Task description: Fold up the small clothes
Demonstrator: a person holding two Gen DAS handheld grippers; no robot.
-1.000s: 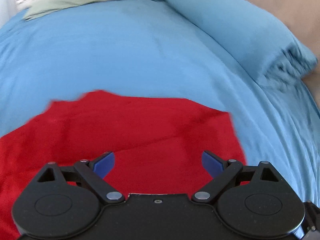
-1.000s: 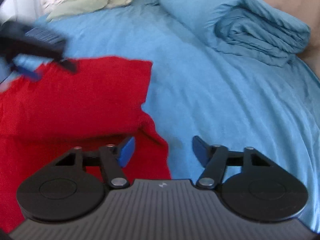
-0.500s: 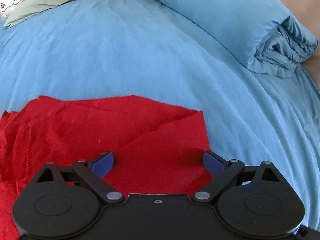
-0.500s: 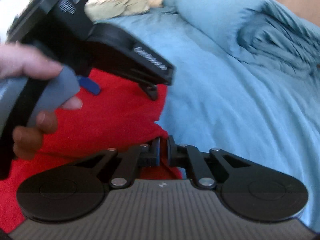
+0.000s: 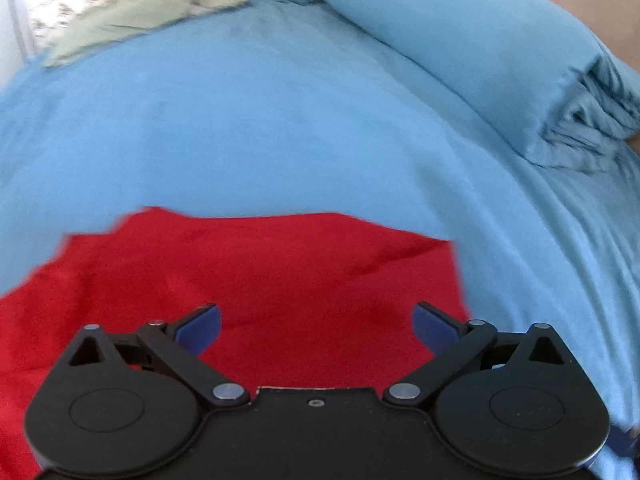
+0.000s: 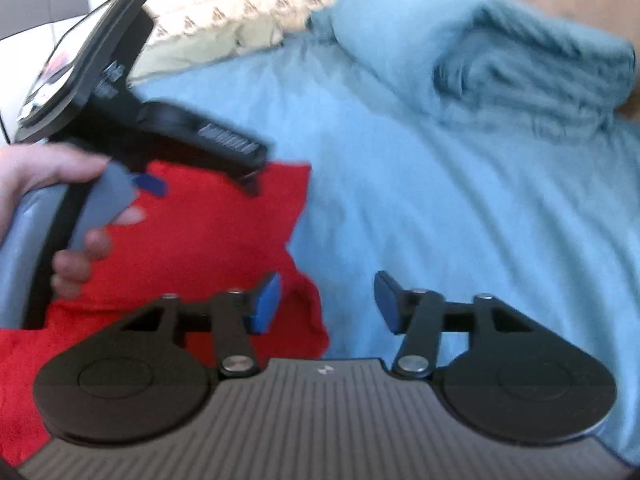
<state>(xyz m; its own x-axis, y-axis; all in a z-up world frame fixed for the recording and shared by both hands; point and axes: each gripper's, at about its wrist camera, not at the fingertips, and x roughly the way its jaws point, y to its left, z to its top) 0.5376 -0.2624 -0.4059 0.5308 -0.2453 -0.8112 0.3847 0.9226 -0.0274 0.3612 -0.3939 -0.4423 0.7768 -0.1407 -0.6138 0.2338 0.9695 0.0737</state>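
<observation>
The red garment (image 5: 256, 280) lies spread on the blue bed sheet (image 5: 280, 128), toward the near edge of the bed, with a shallow crease running across its right part. The left hand-held gripper (image 5: 316, 326) hangs over it with its jaws spread wide and nothing between the blue pads; they have just been opening a little further. Compared with half a second ago, the garment's far edge sits lower in the left wrist view and its right corner reaches further right, and the picture is more blurred.

From the right wrist view, the right hand-held gripper (image 6: 326, 304) is released too: half a second ago its jaws were pinched together at the garment's right edge, and they have just been opening, with the left pad (image 6: 266, 304) over the red cloth's edge and the right pad over bare sheet. No cloth is pressed between them. A person's hand (image 6: 48, 208) grips the grey handle of the left hand-held gripper at the left of this view, above the garment, higher and further left than half a second ago.

At the far right of the bed lies a folded blue duvet (image 5: 480, 52), and near the far left corner a pale green cloth (image 5: 132, 24) beside a patterned pillow (image 5: 80, 0).
</observation>
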